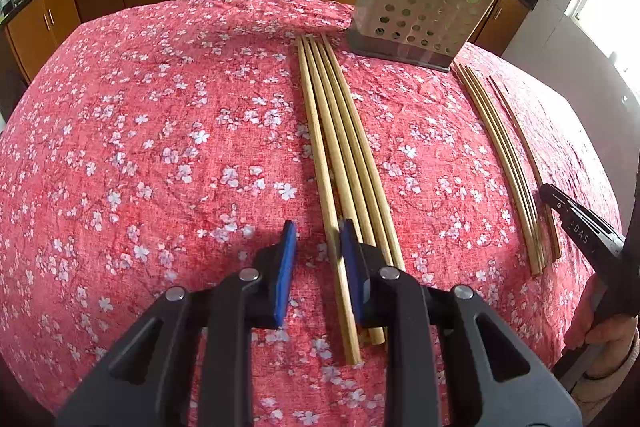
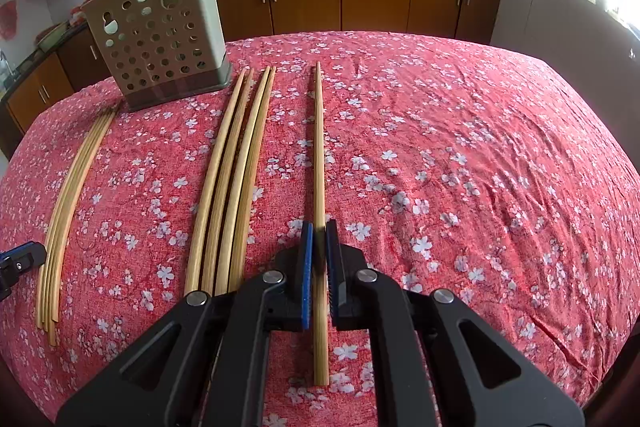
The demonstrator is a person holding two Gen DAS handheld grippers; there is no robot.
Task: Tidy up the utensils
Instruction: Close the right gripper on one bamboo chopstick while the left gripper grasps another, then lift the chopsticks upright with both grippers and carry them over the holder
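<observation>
Chopstick [image 2: 319, 147] alone in right gripper [image 2: 319, 239] jaws, clenched | left gripper [image 1: 318, 239] jaws released, straddling 4-stick bundle's [image 1: 340, 131] edge stick

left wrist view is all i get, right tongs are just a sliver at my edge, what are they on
Observer: The right tongs straddle one pale bamboo chopstick lying alone, blue pads tight against both its sides.
Operator: is it lifted
Observer: It looks flat on the red floral tablecloth, to the right of the group of four chopsticks.
Operator: where along it is the grip
Observer: Toward its near end; a short length sticks out behind the pads toward the camera.
</observation>
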